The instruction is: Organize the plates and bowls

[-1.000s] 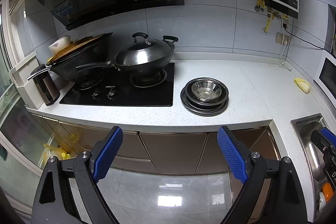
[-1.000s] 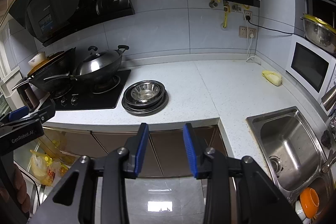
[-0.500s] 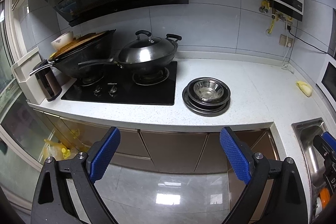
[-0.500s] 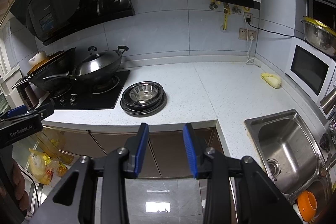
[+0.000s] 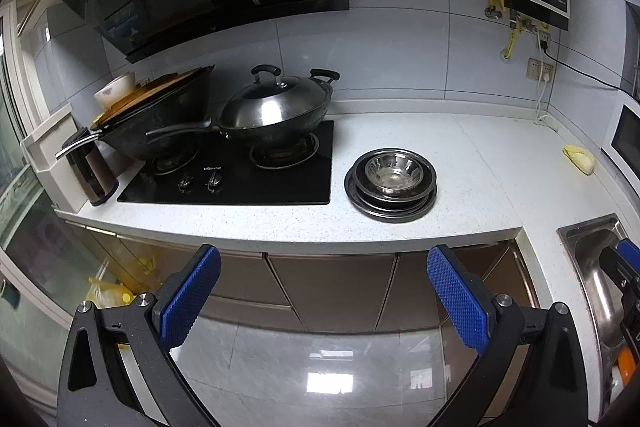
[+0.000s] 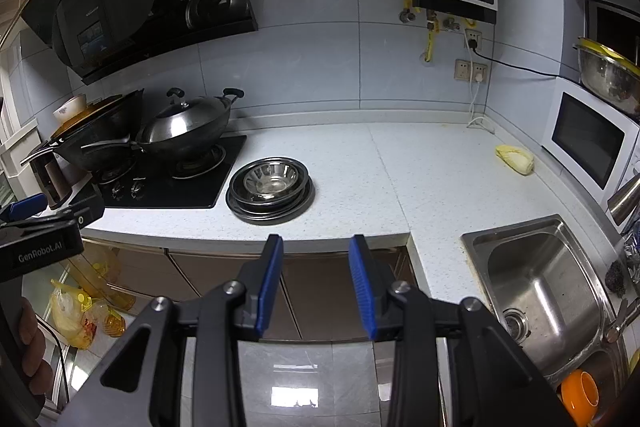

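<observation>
On the white desk (image 5: 460, 163), just beside the black stove (image 5: 240, 171), sits a neat pile of metal plates and bowls (image 5: 392, 183), with a shiny bowl (image 6: 272, 179) on top. The left gripper (image 5: 320, 295) has its fingers wide apart and holds nothing. The right gripper (image 6: 316, 281) has a smaller gap and is empty too. Both hang out in front of the desk, not touching the pile. The stacking looks done, or nearly so.
</observation>
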Demonstrator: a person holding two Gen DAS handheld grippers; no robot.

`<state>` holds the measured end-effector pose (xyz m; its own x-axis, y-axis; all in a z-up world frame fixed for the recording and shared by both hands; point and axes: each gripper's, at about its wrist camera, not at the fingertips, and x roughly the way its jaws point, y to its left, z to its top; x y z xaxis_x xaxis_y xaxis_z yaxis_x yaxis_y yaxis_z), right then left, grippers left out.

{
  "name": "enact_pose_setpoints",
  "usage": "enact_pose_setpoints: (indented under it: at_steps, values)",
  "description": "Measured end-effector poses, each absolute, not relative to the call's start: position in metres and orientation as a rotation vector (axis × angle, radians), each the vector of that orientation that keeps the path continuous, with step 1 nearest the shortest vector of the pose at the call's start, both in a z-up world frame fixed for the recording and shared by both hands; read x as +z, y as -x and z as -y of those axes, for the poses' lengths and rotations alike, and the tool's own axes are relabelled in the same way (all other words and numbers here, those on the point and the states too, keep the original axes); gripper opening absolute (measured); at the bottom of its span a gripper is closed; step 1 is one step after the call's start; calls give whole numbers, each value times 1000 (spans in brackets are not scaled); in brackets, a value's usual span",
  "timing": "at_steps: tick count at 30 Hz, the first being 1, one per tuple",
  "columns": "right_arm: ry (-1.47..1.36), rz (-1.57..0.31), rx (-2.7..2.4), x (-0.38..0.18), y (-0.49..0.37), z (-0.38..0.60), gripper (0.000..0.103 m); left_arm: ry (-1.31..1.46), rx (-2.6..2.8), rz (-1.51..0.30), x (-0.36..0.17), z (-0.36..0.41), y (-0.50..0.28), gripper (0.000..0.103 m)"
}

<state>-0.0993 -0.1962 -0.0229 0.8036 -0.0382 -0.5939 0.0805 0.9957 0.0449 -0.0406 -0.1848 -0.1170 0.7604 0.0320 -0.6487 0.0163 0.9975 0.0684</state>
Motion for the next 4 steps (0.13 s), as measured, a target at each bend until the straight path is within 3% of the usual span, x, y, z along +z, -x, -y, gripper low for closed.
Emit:
enact_pose_setpoints:
  at_steps: [4]
  values:
    - [-72,-632,-72,-22,99,200,33,-68,-3,-686,-115,187,43,102]
